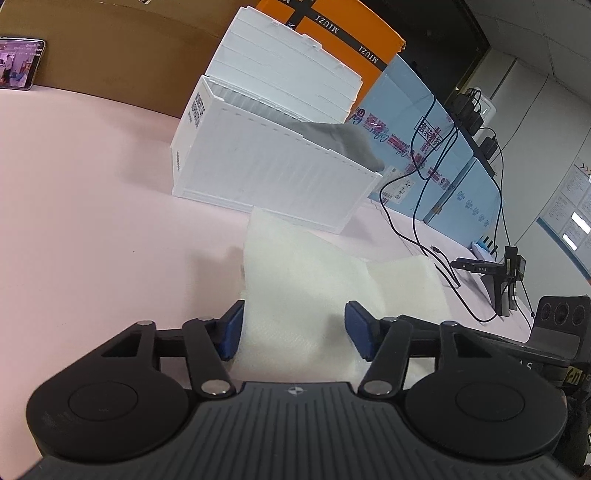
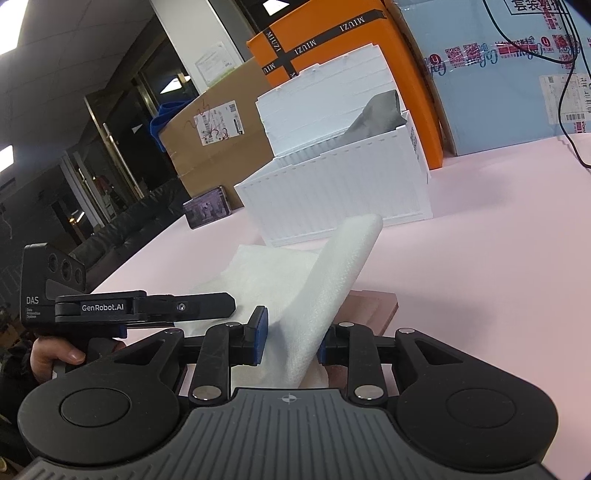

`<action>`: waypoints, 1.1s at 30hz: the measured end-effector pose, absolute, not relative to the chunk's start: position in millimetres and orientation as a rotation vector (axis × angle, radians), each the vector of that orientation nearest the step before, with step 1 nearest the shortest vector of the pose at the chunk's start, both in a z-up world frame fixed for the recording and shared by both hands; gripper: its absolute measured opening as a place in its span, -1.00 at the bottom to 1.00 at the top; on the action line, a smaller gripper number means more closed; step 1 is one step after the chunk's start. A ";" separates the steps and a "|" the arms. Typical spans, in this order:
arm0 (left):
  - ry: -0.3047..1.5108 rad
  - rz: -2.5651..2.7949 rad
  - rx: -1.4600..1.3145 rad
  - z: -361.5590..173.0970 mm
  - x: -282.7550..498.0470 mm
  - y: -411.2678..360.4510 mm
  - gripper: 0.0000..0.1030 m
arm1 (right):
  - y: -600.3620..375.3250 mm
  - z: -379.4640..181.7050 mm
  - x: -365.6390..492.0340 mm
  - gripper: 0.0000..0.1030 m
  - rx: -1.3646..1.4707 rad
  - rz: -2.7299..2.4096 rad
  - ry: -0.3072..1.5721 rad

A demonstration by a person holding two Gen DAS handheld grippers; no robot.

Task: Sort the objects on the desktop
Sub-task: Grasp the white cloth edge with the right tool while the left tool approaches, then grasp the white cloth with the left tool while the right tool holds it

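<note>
**White cloth between both hand-held grippers, storage box beyond**

In the left wrist view, the left hand-held gripper (image 1: 293, 330) stands with its blue pads (image 1: 231, 330) spread wide. The white cloth (image 1: 295, 280) lies flat on the pink counter (image 1: 92, 221) and runs straight between them toward 12 o'clock; the left pad is at the cloth's edge, the right pad is clear of it, so nothing is clamped.

In the right wrist view, the right hand-held gripper (image 2: 291, 339) also has its jaws apart. A raised fold of the same white cloth (image 2: 332, 295) slants up between its pads toward 1 o'clock; whether either pad presses the fabric cannot be told. Under the cloth, at 1 o'clock, a thin brown board (image 2: 373, 306) lies on the counter (image 2: 498, 258). At 9 o'clock a hand (image 2: 55, 356) grips the other gripper's handle, and that gripper reaches over the flat part of the cloth.

Farther off, at 12 o'clock in both views, sits a white ribbed storage box (image 1: 273, 173) with its lid tipped open, just beyond the cloth's far edge. A grey cloth (image 1: 343, 144) hangs over its rim. Behind the box stand an orange carton (image 1: 340, 33) and a blue carton (image 1: 417, 147), with black cables (image 1: 417, 206) trailing down at 2 o'clock. A phone (image 1: 20, 62) leans against a brown cardboard box (image 1: 122, 55) at 10 o'clock.
</note>
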State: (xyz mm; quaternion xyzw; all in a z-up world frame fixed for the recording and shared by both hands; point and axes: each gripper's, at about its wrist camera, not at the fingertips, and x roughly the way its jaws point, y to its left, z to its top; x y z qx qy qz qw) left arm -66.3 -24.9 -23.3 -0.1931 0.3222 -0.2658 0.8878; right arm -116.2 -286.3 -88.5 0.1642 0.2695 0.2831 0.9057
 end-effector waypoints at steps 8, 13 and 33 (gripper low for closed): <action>0.596 -0.582 -0.410 -8.2 -72.1 -13.0 -0.38 | -273.5 -77.1 -110.0 -0.54 0.327 0.626 0.523; 0.551 -0.591 -0.421 1.5 -75.3 -5.6 -0.44 | -267.7 -65.5 -105.2 -0.54 0.333 0.660 0.491; 0.626 -0.530 -0.404 -16.7 -63.1 1.3 -0.55 | -284.2 -77.4 -130.6 0.03 0.284 0.609 0.565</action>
